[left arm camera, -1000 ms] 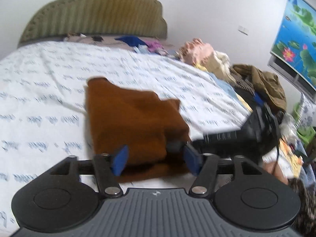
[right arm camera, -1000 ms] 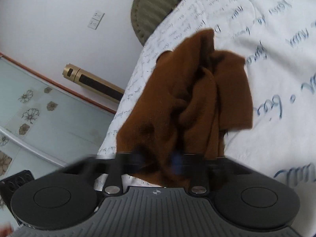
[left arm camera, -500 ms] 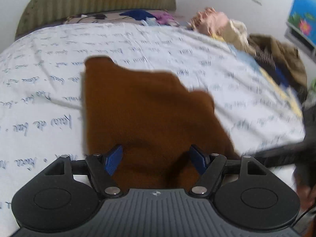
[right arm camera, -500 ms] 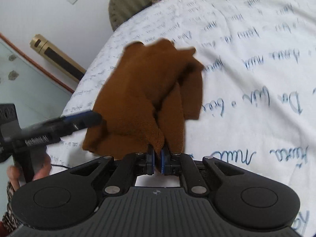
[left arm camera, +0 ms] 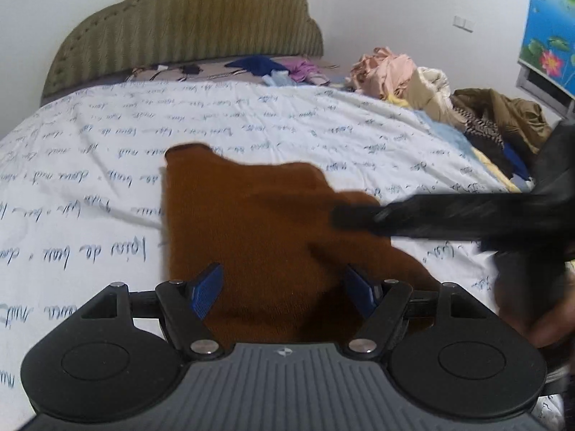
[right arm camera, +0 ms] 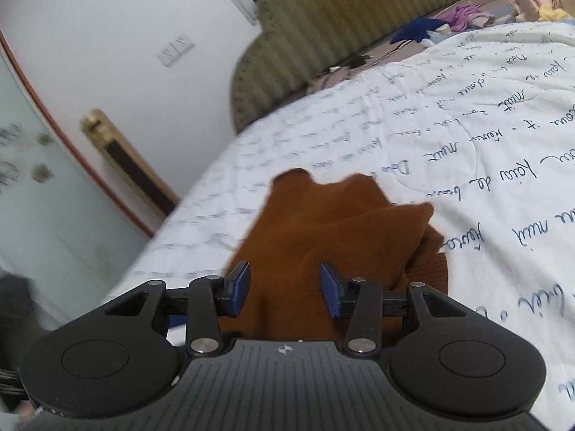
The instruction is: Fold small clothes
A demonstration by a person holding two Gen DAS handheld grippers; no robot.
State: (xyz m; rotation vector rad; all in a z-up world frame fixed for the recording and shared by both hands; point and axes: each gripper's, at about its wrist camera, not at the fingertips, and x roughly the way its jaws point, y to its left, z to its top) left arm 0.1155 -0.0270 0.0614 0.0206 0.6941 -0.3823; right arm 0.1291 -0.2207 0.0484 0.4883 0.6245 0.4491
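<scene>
A small brown knit garment (left arm camera: 266, 230) lies folded on the white bedspread (left arm camera: 90, 165) printed with blue script. My left gripper (left arm camera: 284, 291) is open, its blue pads either side of the garment's near edge, holding nothing. The right gripper's black body (left arm camera: 449, 215) reaches in from the right over the garment's right part. In the right wrist view the garment (right arm camera: 334, 230) lies bunched with raised folds, and my right gripper (right arm camera: 285, 289) is open just above its near end.
A ribbed olive headboard (left arm camera: 187, 25) stands at the bed's far end. Loose clothes (left arm camera: 402, 75) are piled along the far right of the bed, with dark garments (left arm camera: 499, 122) beside them. A wall and a glass door (right arm camera: 43, 194) flank the bed's left side.
My right gripper was shut on the garment's edge half a second ago; it has opened and let go. The left gripper stayed open and moved in over the garment's near edge.
</scene>
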